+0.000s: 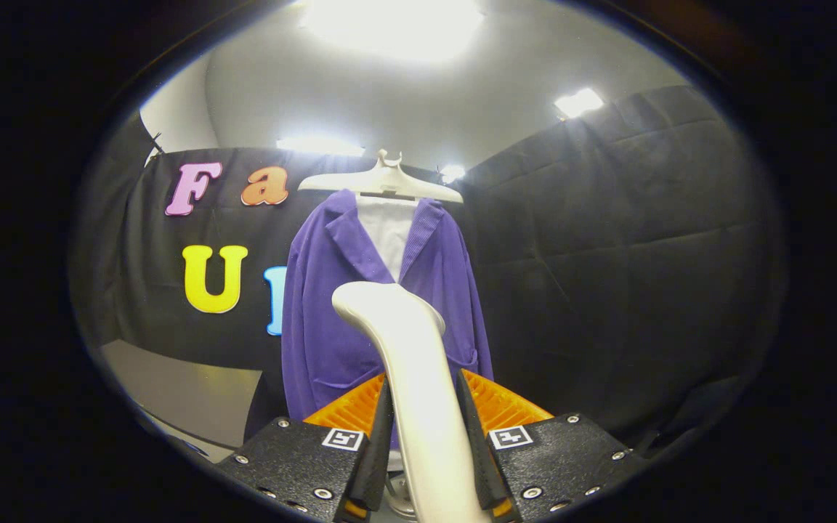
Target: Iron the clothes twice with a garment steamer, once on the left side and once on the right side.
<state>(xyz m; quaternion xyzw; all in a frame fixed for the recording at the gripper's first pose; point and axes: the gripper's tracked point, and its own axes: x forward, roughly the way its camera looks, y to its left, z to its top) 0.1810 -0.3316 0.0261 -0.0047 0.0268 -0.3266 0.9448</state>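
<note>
Garment steamer (407, 341) is standing upright between the fingers, its white handle rising just ahead of them. Gripper (424, 407) is clamping that handle, both fingers pressing on its sides. Purple jacket (324, 305) is hanging beyond the steamer head on a white hanger (382, 180), white shirt (387, 232) showing at the collar.

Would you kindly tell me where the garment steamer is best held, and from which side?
Hold the garment steamer on its long, slim handle, below the bent head, closing in from both flanks. That is how the tongs sit now: shut on the handle, head pointing ahead toward the purple jacket on its hanger.
</note>
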